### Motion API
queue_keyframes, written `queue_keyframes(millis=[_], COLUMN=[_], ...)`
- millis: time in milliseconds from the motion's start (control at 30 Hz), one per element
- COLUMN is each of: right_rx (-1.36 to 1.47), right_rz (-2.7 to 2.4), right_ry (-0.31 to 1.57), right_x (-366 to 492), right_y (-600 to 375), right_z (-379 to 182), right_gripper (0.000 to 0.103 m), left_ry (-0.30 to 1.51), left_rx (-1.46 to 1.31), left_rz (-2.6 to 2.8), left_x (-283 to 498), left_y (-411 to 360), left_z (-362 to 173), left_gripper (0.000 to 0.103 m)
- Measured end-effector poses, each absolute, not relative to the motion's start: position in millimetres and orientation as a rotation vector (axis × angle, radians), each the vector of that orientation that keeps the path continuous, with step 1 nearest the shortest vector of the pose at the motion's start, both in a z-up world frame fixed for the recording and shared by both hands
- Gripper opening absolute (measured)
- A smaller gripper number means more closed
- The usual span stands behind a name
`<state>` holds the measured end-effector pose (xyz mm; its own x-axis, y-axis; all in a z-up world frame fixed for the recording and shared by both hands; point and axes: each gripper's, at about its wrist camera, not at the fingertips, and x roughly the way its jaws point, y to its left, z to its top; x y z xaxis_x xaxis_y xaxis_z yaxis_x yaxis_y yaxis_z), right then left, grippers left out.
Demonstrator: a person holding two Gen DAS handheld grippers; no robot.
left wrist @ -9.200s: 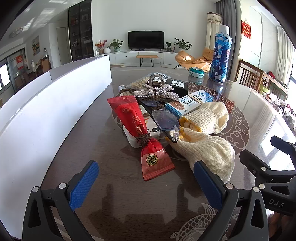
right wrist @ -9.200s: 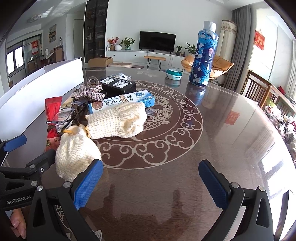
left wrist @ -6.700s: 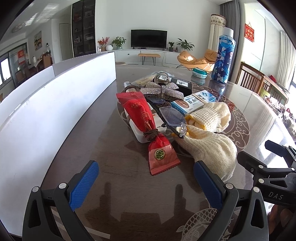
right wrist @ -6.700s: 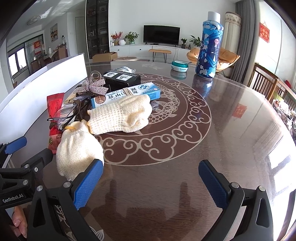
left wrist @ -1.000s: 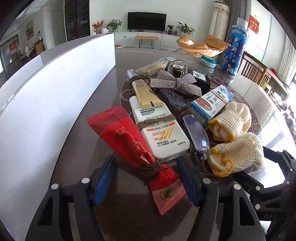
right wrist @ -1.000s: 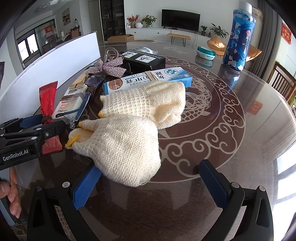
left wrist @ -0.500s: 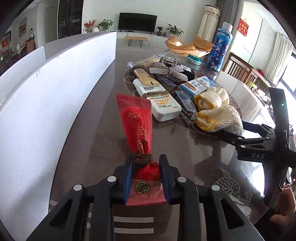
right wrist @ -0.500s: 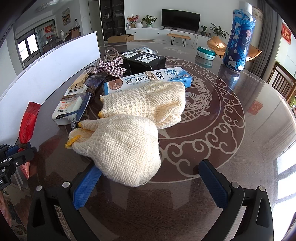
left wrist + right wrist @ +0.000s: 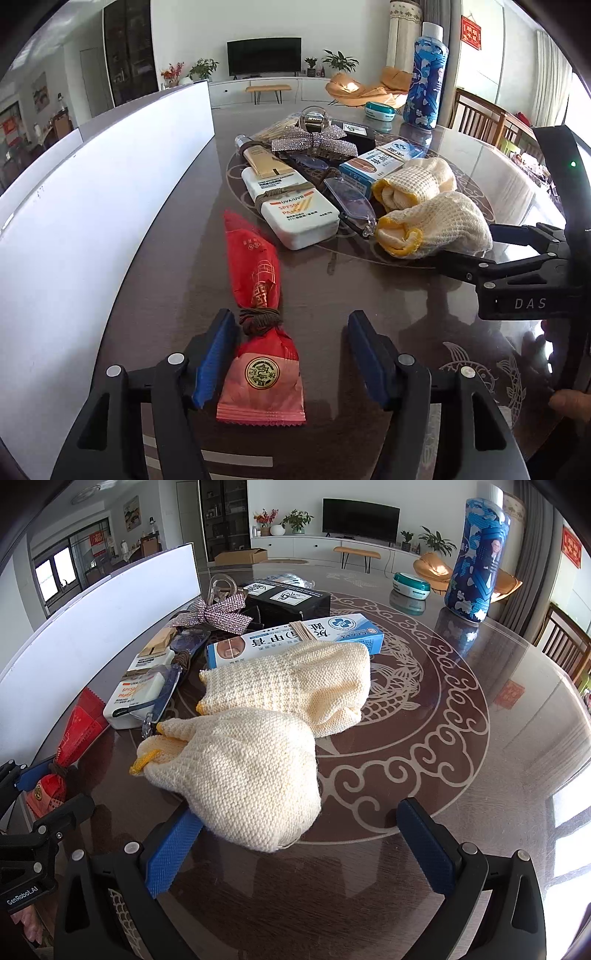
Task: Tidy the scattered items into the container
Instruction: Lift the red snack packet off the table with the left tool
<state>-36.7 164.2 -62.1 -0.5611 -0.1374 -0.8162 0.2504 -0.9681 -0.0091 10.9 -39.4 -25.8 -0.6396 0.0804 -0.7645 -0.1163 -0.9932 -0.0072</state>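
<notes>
A red snack packet (image 9: 258,295) tied with brown cord lies flat on the dark table. It sits between the fingers of my left gripper (image 9: 291,354), close to the left pad. The jaws are opening and the right pad stands well clear of the packet. My right gripper (image 9: 295,849) is open, and a rolled cream glove (image 9: 240,771) lies just ahead of it, against the left pad. A second cream glove (image 9: 291,683) lies behind the first. The tall white container wall (image 9: 92,206) runs along the left side.
Further back lie a white sunscreen tube (image 9: 295,206), clear glasses (image 9: 351,206), a blue-and-white box (image 9: 295,638), a sparkly bow (image 9: 314,140) and a black box (image 9: 288,602). A blue bottle (image 9: 476,557) and a teal tin (image 9: 412,583) stand far right.
Half a second ago my left gripper was shut on the red packet; its jaws have since spread and the packet lies loose on the table. The right gripper has not moved.
</notes>
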Motion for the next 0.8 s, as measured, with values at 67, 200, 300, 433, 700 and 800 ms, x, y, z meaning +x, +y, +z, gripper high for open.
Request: queue_keyframes(millis=[67, 200, 300, 433, 700, 800], right_rx=[1.338, 1.338, 1.338, 1.338, 1.304, 1.307], right_rz=[-2.59, -2.59, -2.59, -2.589, -2.464, -2.455], right_ry=[0.182, 0.182, 0.182, 0.182, 0.187, 0.211], right_x=[-36.7, -36.6, -36.5, -36.5, -11.5, -13.3], right_y=[164.2, 164.2, 164.1, 164.3, 183.8, 181.6], right_z=[-62.1, -62.1, -62.2, -62.1, -58.2, -57.4], right_gripper=[0.103, 0.103, 0.103, 0.103, 0.103, 0.103], left_ry=[0.068, 0.073, 0.074, 0.101, 0.1, 0.103], left_rx=[-1.277, -1.274, -1.274, -1.347, -1.413, -1.455], left_rz=[2.751, 2.757, 2.751, 2.713, 2.685, 2.671], left_x=[10.4, 11.2, 10.8, 7.0, 13.5, 9.7], left_y=[-39.0, -37.8, -37.0, -31.8, -36.7, -36.4], left_z=[-26.2, -26.6, -26.8, -29.6, -29.6, -29.1], left_gripper=[0.063, 0.064, 0.066, 0.102, 0.103, 0.103])
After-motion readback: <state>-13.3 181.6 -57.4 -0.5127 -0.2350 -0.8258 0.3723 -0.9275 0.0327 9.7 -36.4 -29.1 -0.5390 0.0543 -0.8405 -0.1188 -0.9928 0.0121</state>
